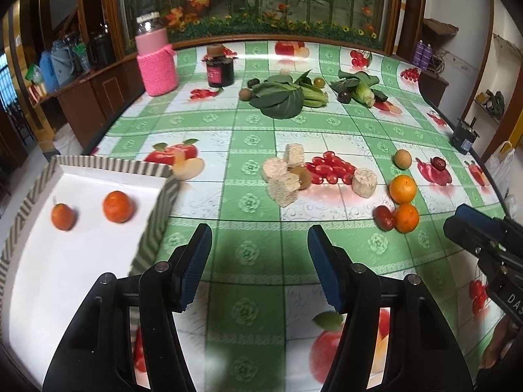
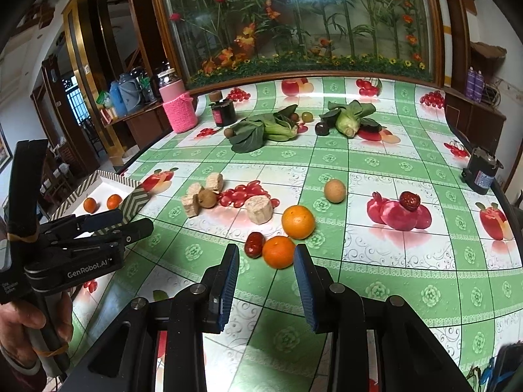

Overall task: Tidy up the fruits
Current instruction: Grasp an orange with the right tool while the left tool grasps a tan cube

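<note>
A white tray with a striped rim (image 1: 153, 170) holds two small oranges (image 1: 117, 206) at the left; it also shows in the right wrist view (image 2: 134, 199). My left gripper (image 1: 258, 245) is open and empty over the tablecloth beside the tray. My right gripper (image 2: 266, 261) is open, just short of a small orange (image 2: 278, 251) that lies between a red date (image 2: 254, 245) and a bigger orange (image 2: 298, 222). A tan round fruit (image 2: 334, 190), another date (image 2: 410, 201) and a kiwi (image 2: 208, 198) lie farther off.
Several pale corn-cob pieces (image 2: 258, 209) lie around the kiwi. Leafy greens (image 2: 258, 130), a corn ear (image 2: 348, 124) and small fruits lie at the back, with a pink-sleeved jar (image 2: 178, 107) and a dark jar (image 2: 224, 111). A small dark device (image 2: 482, 171) stands at the right edge.
</note>
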The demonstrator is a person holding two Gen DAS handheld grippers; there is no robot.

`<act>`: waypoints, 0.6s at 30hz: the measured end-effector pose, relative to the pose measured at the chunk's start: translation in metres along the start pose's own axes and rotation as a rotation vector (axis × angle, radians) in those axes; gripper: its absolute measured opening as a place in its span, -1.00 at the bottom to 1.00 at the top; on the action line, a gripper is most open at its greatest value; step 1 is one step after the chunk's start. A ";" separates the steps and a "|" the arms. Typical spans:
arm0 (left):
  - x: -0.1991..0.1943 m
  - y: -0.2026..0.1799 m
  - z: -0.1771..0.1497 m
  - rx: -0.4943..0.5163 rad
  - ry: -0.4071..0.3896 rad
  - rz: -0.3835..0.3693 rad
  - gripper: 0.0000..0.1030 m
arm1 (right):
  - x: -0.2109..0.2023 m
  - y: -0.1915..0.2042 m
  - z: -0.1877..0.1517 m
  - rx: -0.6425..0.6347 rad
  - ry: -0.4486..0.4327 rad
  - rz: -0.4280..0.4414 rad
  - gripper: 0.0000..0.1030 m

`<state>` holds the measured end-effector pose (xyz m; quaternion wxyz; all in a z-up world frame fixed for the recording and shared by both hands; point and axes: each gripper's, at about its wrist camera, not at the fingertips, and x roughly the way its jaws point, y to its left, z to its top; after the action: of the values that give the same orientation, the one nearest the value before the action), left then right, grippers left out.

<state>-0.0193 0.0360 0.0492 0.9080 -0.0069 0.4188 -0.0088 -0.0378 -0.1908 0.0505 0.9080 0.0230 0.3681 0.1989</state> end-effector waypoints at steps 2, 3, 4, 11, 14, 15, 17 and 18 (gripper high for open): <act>0.007 0.000 0.004 -0.011 0.013 -0.004 0.19 | 0.003 -0.005 0.002 0.009 0.005 0.005 -0.35; 0.010 0.001 0.005 -0.016 0.020 -0.004 0.19 | 0.005 -0.008 0.002 0.017 0.012 0.007 -0.35; 0.013 0.001 0.006 -0.021 0.027 -0.007 0.19 | 0.007 -0.010 0.003 0.024 0.020 0.008 -0.35; 0.028 -0.001 0.008 -0.037 0.064 -0.018 0.19 | 0.021 -0.024 0.010 0.048 0.063 -0.044 -0.35; 0.029 -0.003 0.008 -0.036 0.065 -0.026 0.19 | 0.030 -0.026 0.017 0.043 0.081 -0.044 -0.34; 0.030 -0.003 0.009 -0.036 0.064 -0.025 0.19 | 0.033 -0.026 0.020 0.037 0.090 -0.048 -0.34; 0.031 -0.002 0.010 -0.039 0.066 -0.026 0.19 | 0.040 -0.025 0.025 0.020 0.101 -0.046 -0.35; 0.032 -0.002 0.011 -0.041 0.066 -0.025 0.19 | 0.043 -0.024 0.027 0.011 0.107 -0.043 -0.35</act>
<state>0.0097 0.0333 0.0315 0.8932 -0.0304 0.4485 -0.0118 0.0170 -0.1937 0.0373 0.8909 0.0095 0.4177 0.1784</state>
